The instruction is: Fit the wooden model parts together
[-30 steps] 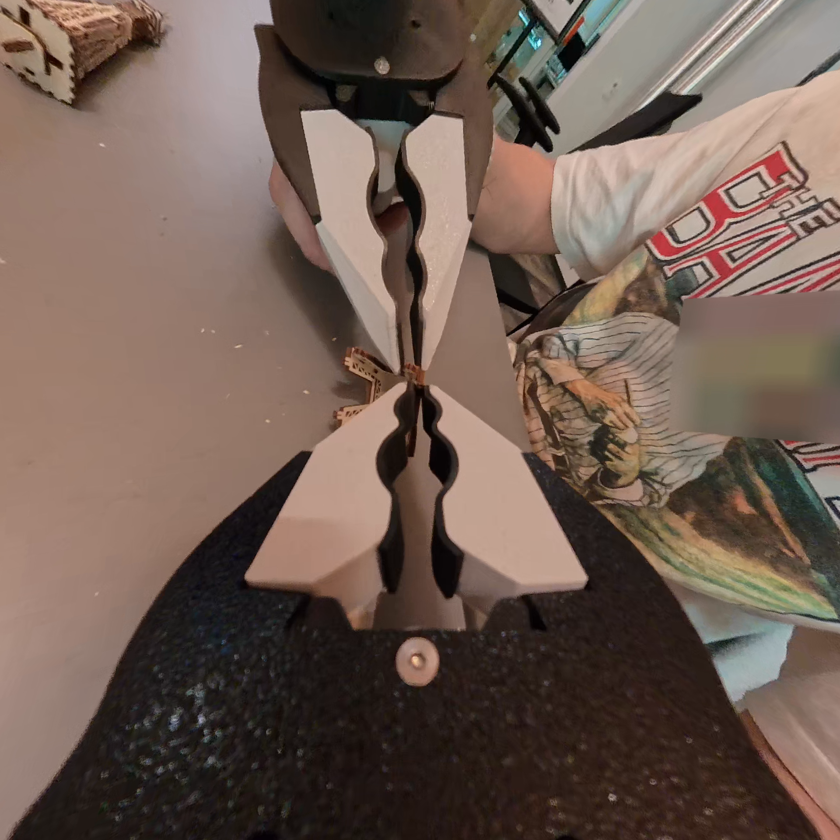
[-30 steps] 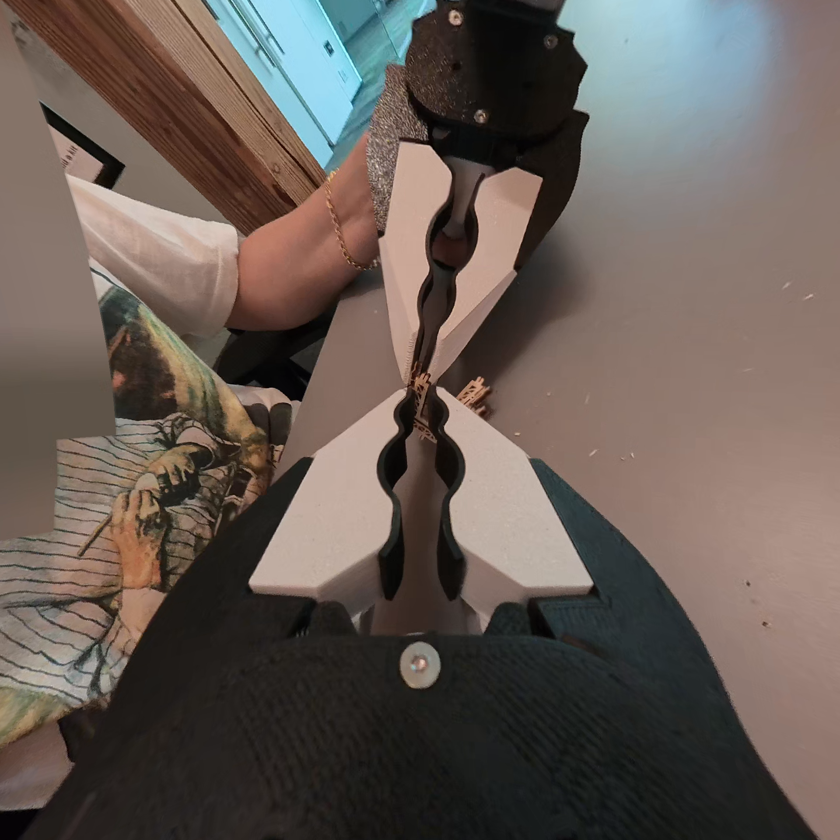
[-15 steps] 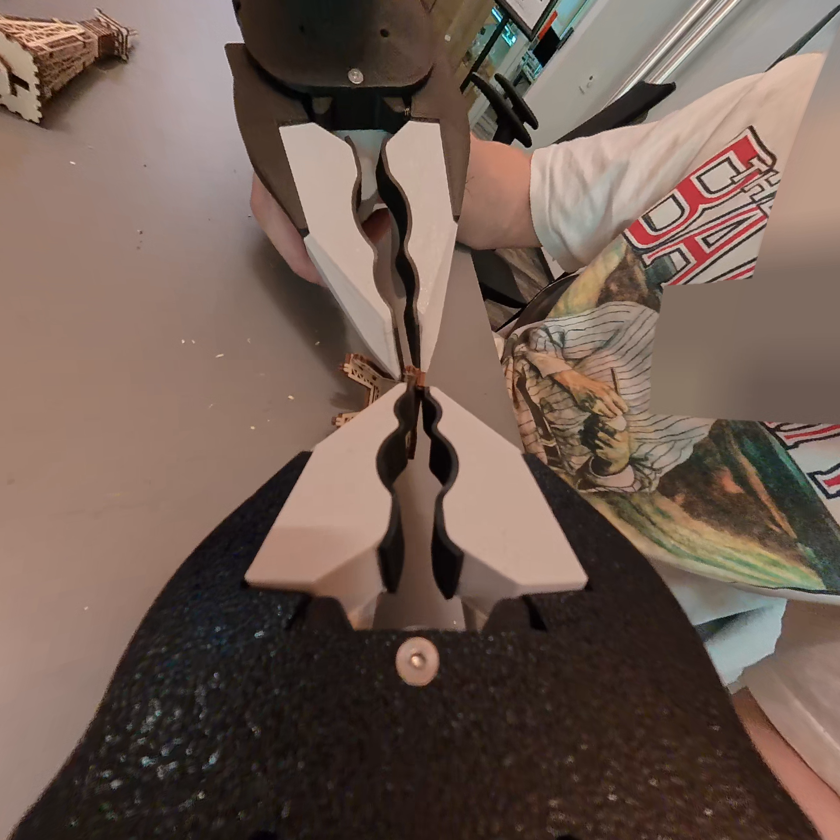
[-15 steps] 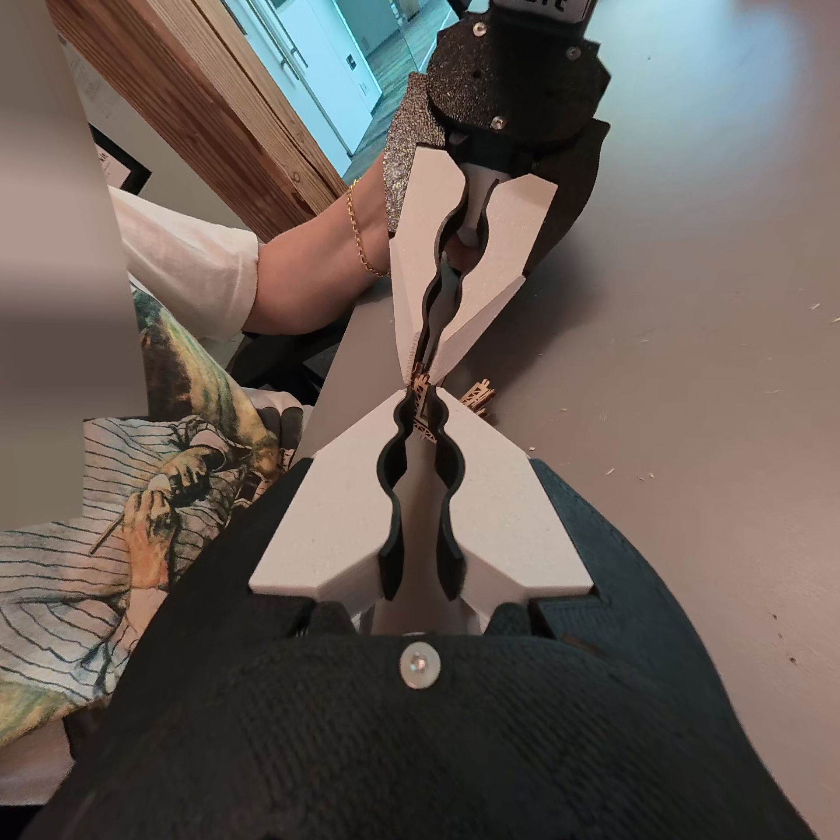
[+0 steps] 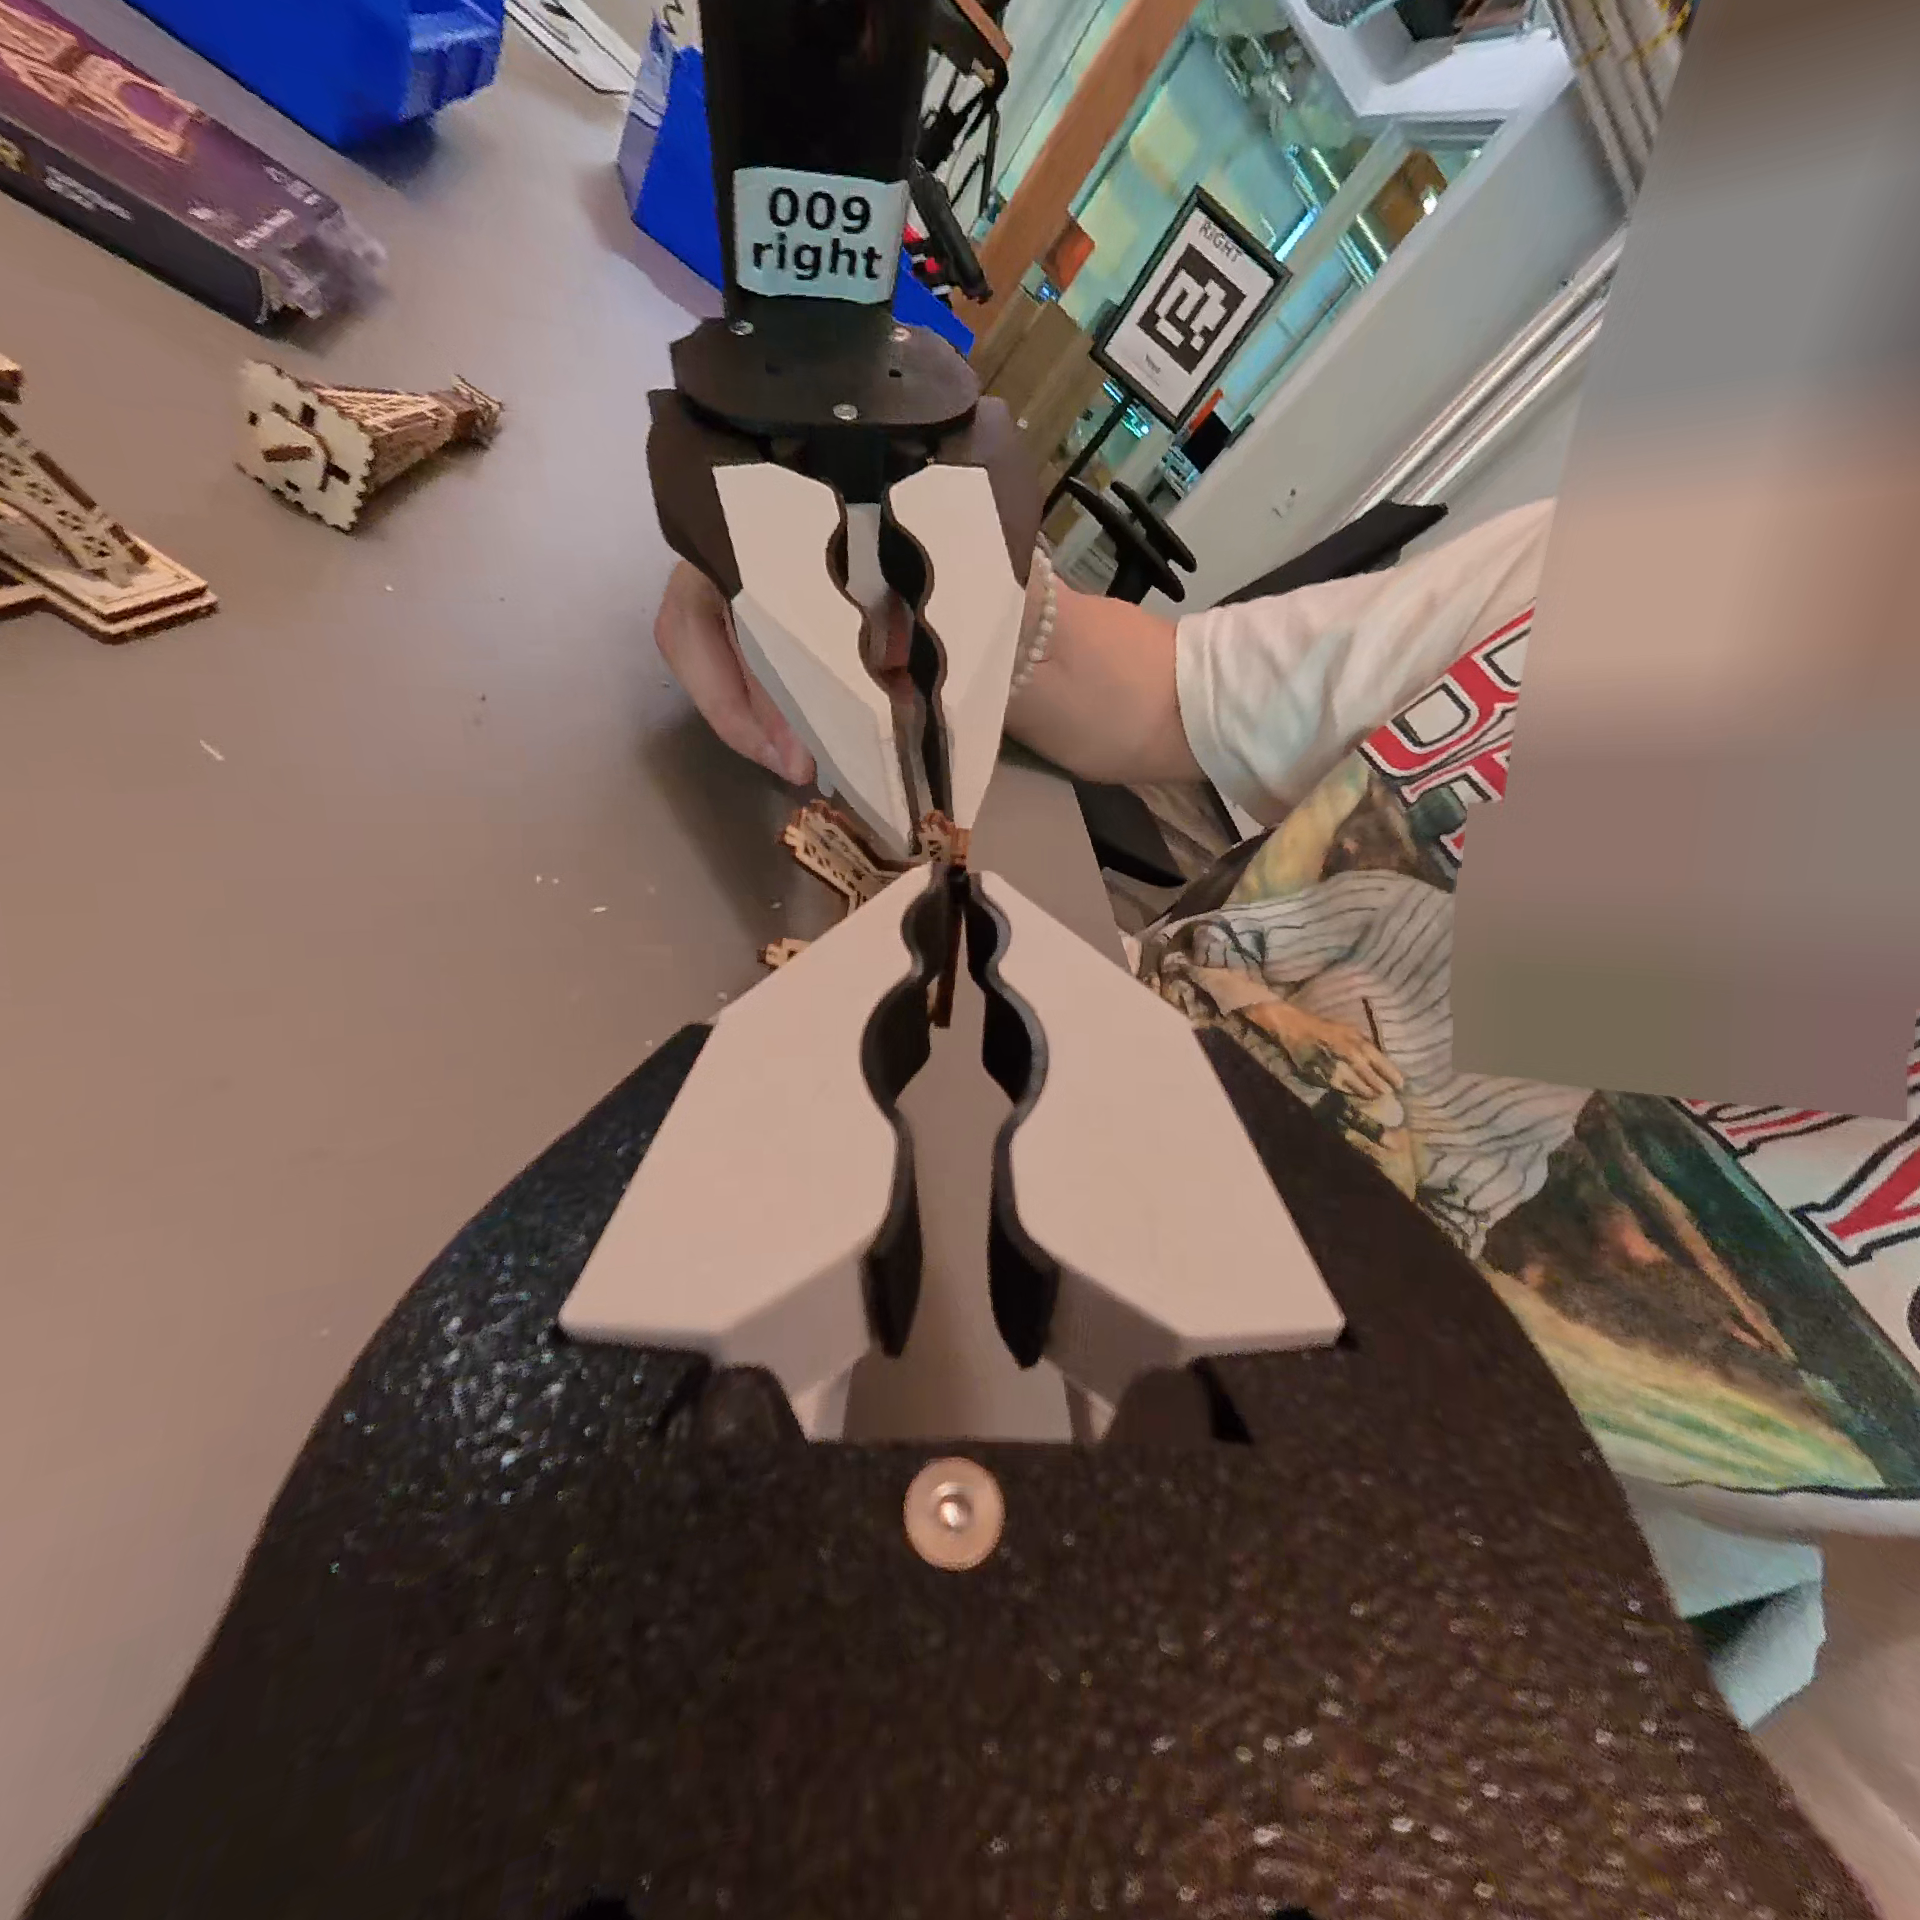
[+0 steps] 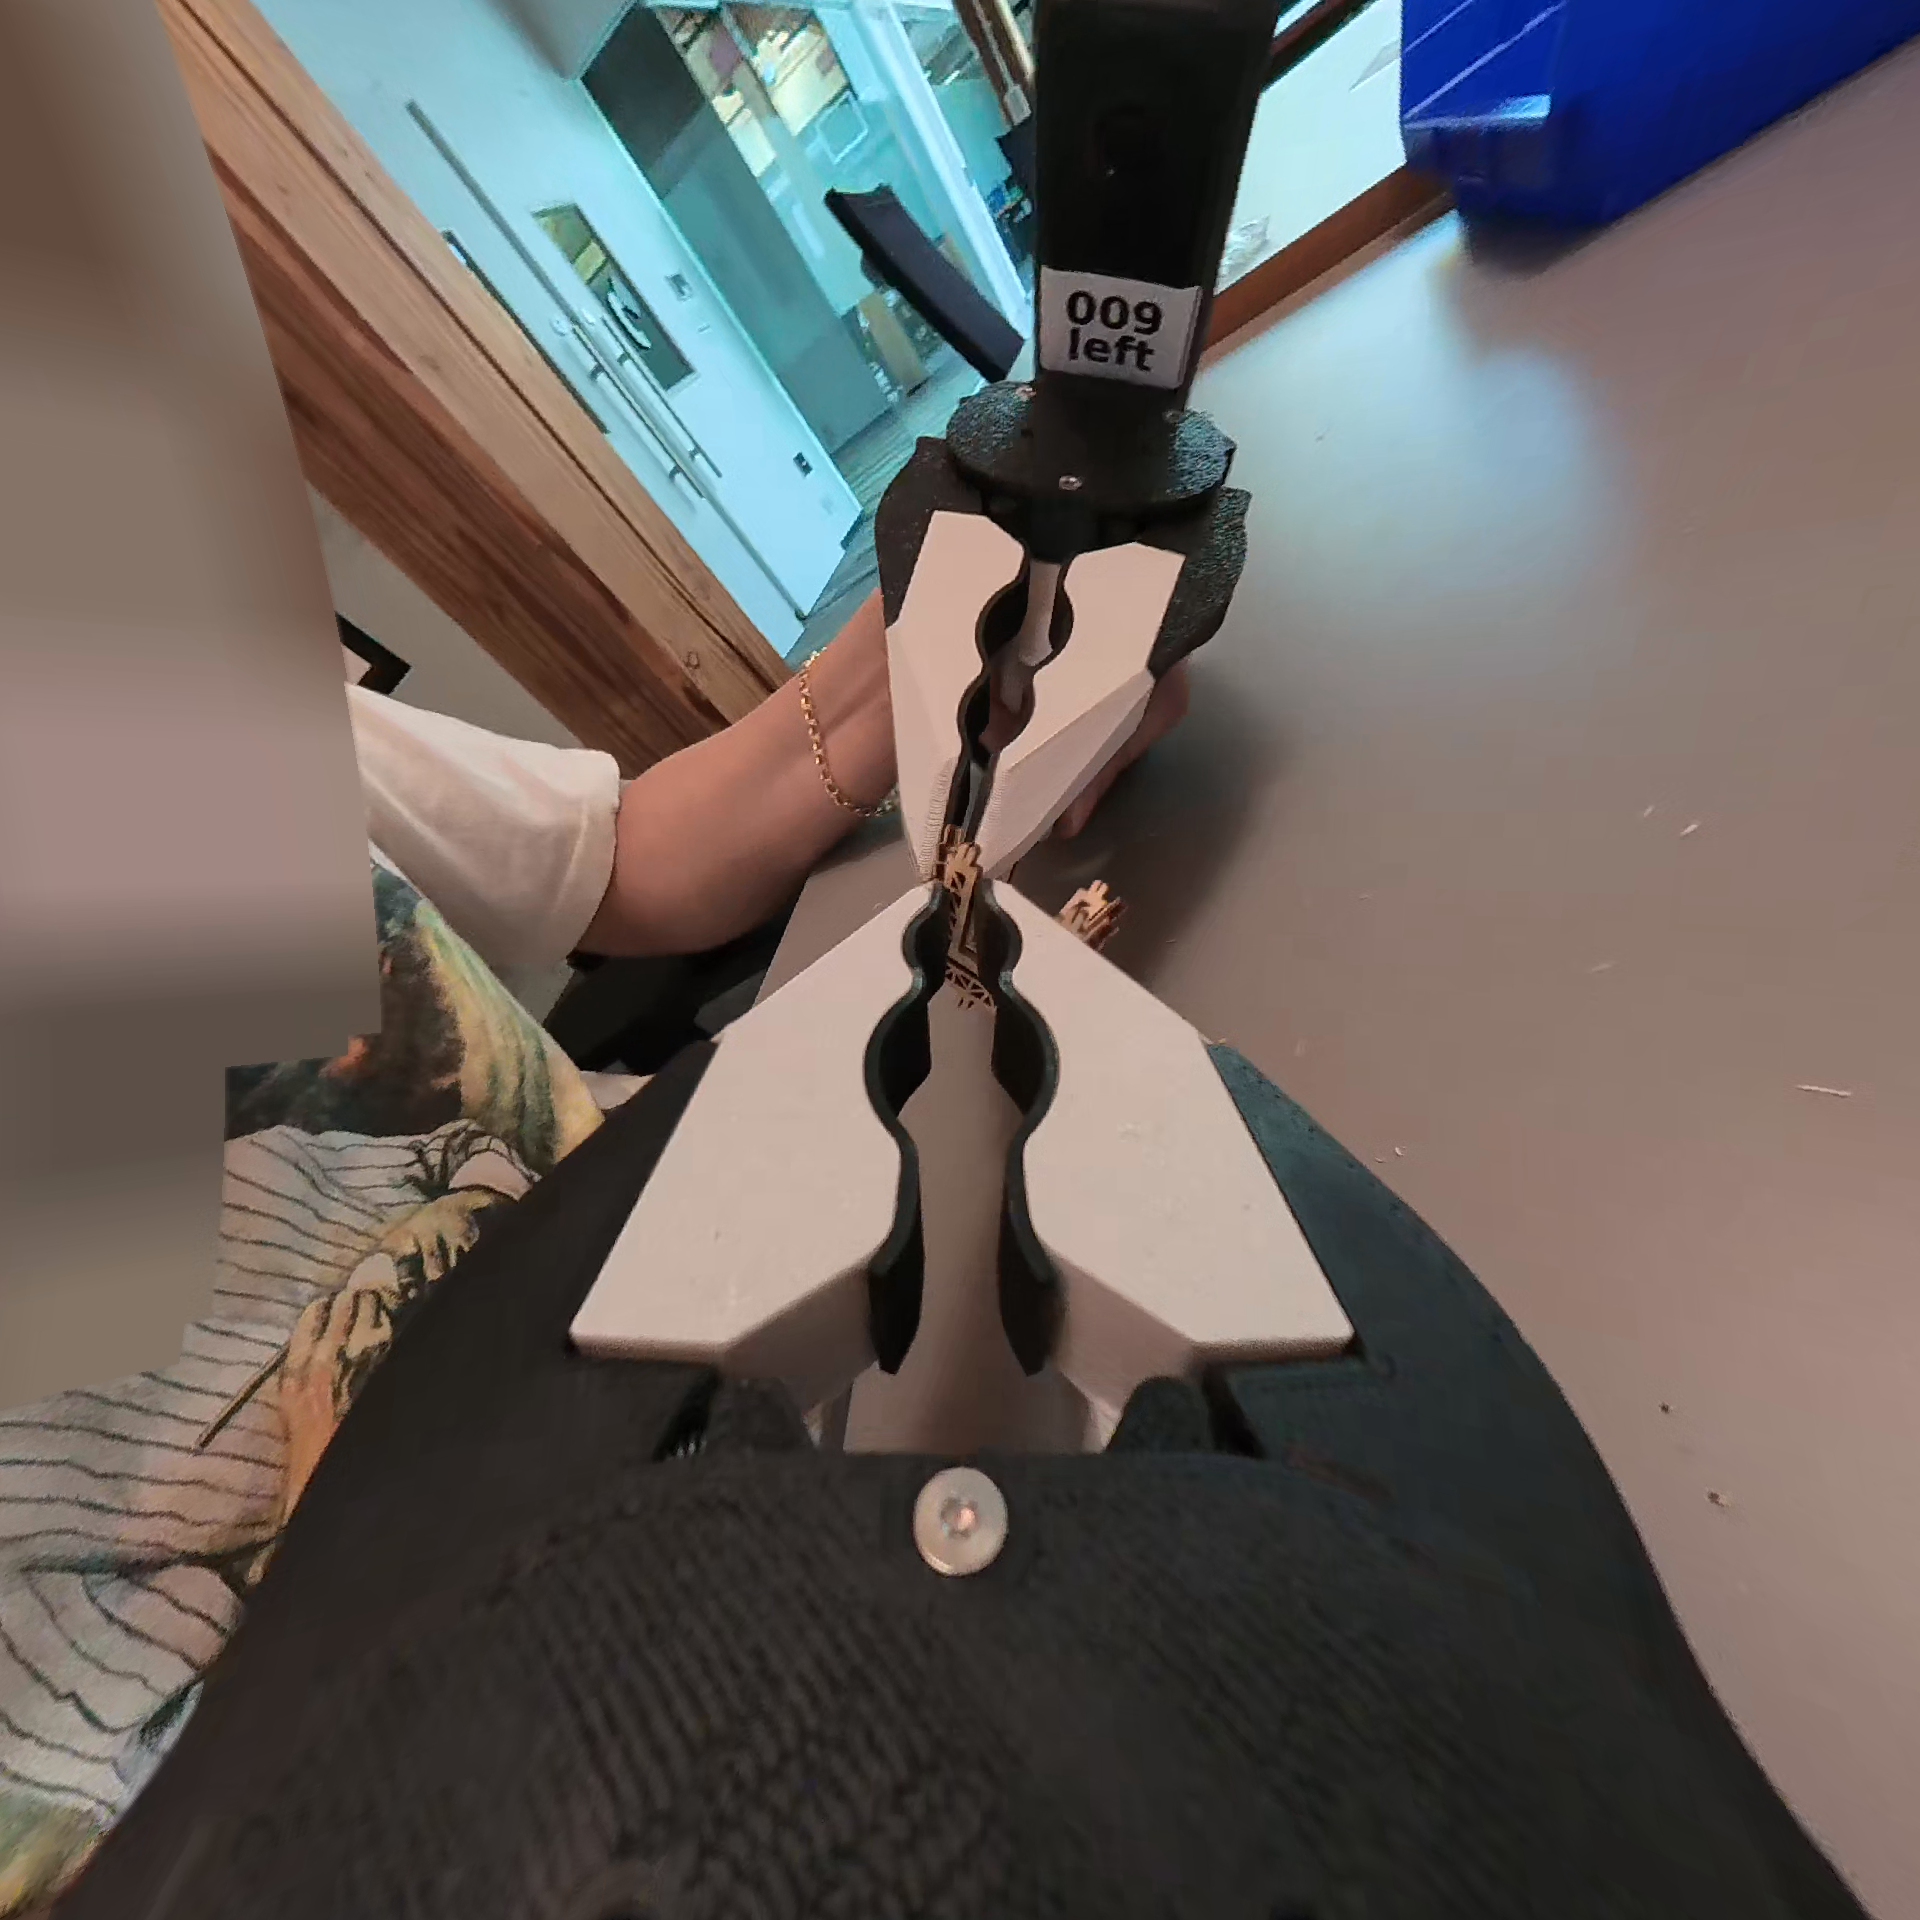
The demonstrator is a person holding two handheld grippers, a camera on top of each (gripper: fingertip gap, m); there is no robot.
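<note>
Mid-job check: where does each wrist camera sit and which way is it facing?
Left wrist view: sits on the left gripper, looks along its fingers across the table at the right gripper; a hand and sleeve show.
Right wrist view: sits on the right gripper, faces back at the left gripper; a braceleted forearm shows.
Shared: both grippers tip to tip, shut on thin wooden parts.
</note>
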